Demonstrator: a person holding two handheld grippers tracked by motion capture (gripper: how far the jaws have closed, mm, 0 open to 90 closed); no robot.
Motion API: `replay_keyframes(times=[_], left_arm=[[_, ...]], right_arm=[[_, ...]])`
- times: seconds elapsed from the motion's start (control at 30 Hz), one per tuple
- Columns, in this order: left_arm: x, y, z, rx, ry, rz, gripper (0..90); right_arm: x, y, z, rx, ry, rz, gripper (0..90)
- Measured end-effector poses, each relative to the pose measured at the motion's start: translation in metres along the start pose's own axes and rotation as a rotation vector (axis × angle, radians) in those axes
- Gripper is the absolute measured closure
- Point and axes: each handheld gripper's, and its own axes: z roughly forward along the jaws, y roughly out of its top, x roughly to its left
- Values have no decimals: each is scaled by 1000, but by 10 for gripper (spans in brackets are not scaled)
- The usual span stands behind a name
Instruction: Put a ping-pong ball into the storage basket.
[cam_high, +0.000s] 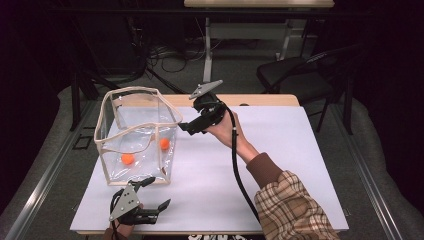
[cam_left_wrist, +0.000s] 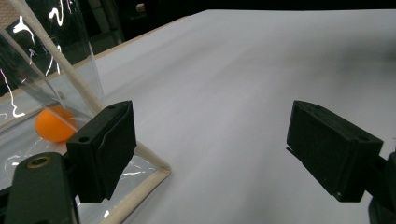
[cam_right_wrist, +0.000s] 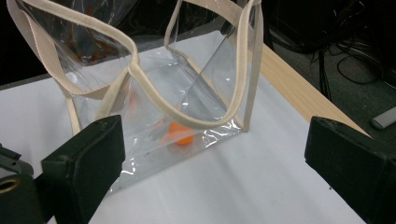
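Observation:
A clear plastic bag with cream trim stands open on the left of the white table cover. Two orange balls lie inside it, one at the front and one further right. My left gripper rests open near the table's front edge, just in front of the bag's near corner. In the left gripper view its jaws stand wide with nothing between them, with the bag's trim and a ball to the left. My right gripper hovers open beside the bag's right wall, facing the bag and a ball.
The white cover spreads wide to the right of the bag. A wooden table edge runs along the back. Behind it stand a black chair and floor cables. The right gripper's black cable trails along the forearm.

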Motion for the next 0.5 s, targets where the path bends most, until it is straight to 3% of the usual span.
replay_keyframes(times=[0.5], left_arm=[[1,0,0,-2,1,0,158]], right_arm=[[-4,-34,-18,28,-34,-1,0]])
